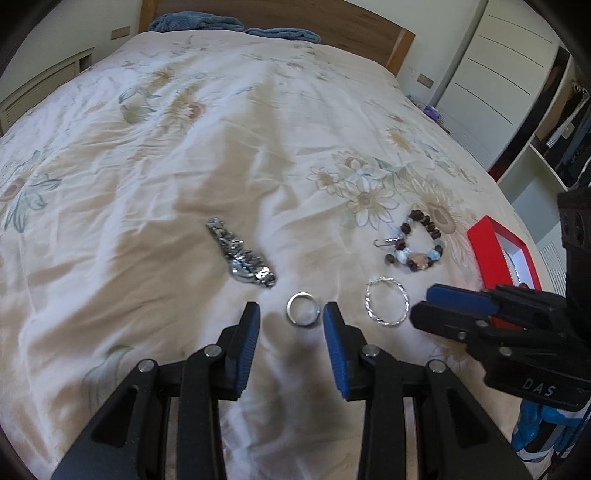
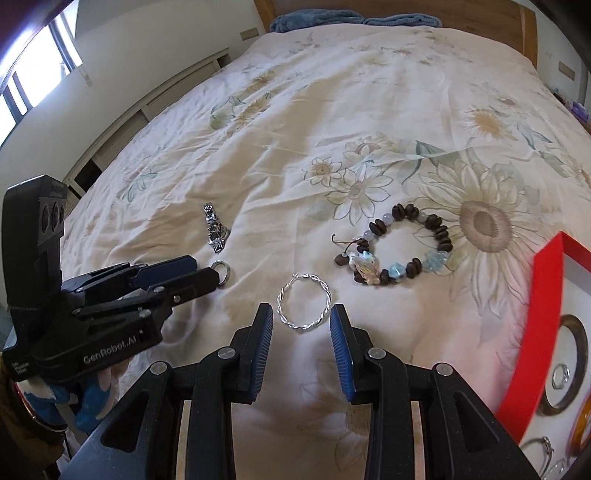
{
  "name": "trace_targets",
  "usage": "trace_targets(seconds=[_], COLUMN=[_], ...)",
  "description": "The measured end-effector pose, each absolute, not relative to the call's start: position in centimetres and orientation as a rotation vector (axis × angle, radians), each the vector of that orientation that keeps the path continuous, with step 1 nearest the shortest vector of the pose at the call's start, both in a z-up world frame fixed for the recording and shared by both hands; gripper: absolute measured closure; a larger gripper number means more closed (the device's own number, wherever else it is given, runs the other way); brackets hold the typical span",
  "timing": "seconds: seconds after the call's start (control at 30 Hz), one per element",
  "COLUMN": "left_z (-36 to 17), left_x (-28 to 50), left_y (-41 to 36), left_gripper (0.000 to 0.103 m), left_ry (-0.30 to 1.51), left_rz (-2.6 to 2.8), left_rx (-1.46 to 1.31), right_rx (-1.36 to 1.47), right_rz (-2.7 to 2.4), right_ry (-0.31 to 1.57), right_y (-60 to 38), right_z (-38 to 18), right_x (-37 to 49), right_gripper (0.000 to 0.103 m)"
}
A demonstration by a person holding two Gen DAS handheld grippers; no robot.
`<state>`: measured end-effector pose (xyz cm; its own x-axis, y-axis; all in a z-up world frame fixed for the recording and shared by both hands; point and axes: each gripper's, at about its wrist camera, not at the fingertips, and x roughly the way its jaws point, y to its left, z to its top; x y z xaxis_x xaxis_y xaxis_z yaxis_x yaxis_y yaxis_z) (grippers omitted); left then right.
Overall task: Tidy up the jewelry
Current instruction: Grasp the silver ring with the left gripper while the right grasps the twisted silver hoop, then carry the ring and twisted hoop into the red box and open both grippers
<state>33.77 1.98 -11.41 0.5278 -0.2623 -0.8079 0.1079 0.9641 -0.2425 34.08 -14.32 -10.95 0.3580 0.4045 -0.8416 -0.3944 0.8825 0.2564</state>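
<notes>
Jewelry lies on a floral bedspread (image 1: 184, 177). A silver ring (image 1: 303, 309) sits just ahead of my open, empty left gripper (image 1: 291, 317), between its fingertips. It also shows in the right wrist view (image 2: 221, 273). A twisted silver hoop (image 2: 303, 308) lies just ahead of my open, empty right gripper (image 2: 302, 323), and also shows in the left wrist view (image 1: 387, 306). A beaded bracelet (image 2: 402, 245) lies beyond the hoop, and a silver watch (image 1: 242, 256) to the left. A red jewelry box (image 2: 546, 332) at the right holds several rings and bangles.
Blue towels (image 1: 199, 22) lie at the wooden headboard (image 1: 332, 22). A white wardrobe and open shelves (image 1: 517, 110) stand right of the bed. A radiator cover (image 2: 147, 122) runs along the left wall under a window.
</notes>
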Motion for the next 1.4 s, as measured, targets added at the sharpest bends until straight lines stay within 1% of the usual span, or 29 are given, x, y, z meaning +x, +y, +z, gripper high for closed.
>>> trace_targets(seconds=[0.2,0.3,0.33,0.6,0.7,0.77,0.8,0.83,1.1,1.4], left_z=[-12.4,-12.9,-12.9,-13.5,-13.6,-13.6,-13.6,-13.5,-11.9,-7.5], left_x=[34.2,34.5,34.6,34.9,34.8,34.8,34.7,34.7,33.1,28.6], left_y=[1.1,1.2,1.2,1.3,1.3,1.4,1.4,1.5,1.7,0.5], left_gripper=[0.069,0.069,0.069,0.07,0.073,0.078,0.081,0.084,0.085,0.085], left_ry=[1.002,1.007,1.007,1.007,1.006,1.006,1.006,1.005,1.003,0.976], left_rz=[-0.222,-0.214,-0.214,-0.222,-0.223,-0.225,-0.226,-0.227,-0.219,-0.234], left_rx=[-0.132,-0.131,-0.13,-0.129,-0.132,-0.135,-0.135,-0.134,-0.153,-0.155], right_rx=[-0.021,-0.056,-0.065,-0.08,-0.096,-0.114,-0.12,-0.12,-0.095,-0.044], right_rz=[0.529,0.541,0.546,0.55,0.541,0.535,0.532,0.531,0.56,0.562], right_ry=[1.101,1.104,1.104,1.109,1.12,1.12,1.119,1.116,1.084,1.028], right_y=[-13.6,-13.2,-13.1,-12.5,-12.1,-11.9,-11.9,-11.9,-12.7,-15.3], right_z=[-11.9,-12.4,-12.5,-13.2,-13.7,-14.1,-14.2,-14.2,-12.0,-7.1], right_x=[34.7,34.6,34.5,35.1,35.5,35.5,35.5,35.5,33.3,27.5], right_gripper=[0.069,0.062,0.061,0.06,0.06,0.06,0.064,0.064,0.064,0.065])
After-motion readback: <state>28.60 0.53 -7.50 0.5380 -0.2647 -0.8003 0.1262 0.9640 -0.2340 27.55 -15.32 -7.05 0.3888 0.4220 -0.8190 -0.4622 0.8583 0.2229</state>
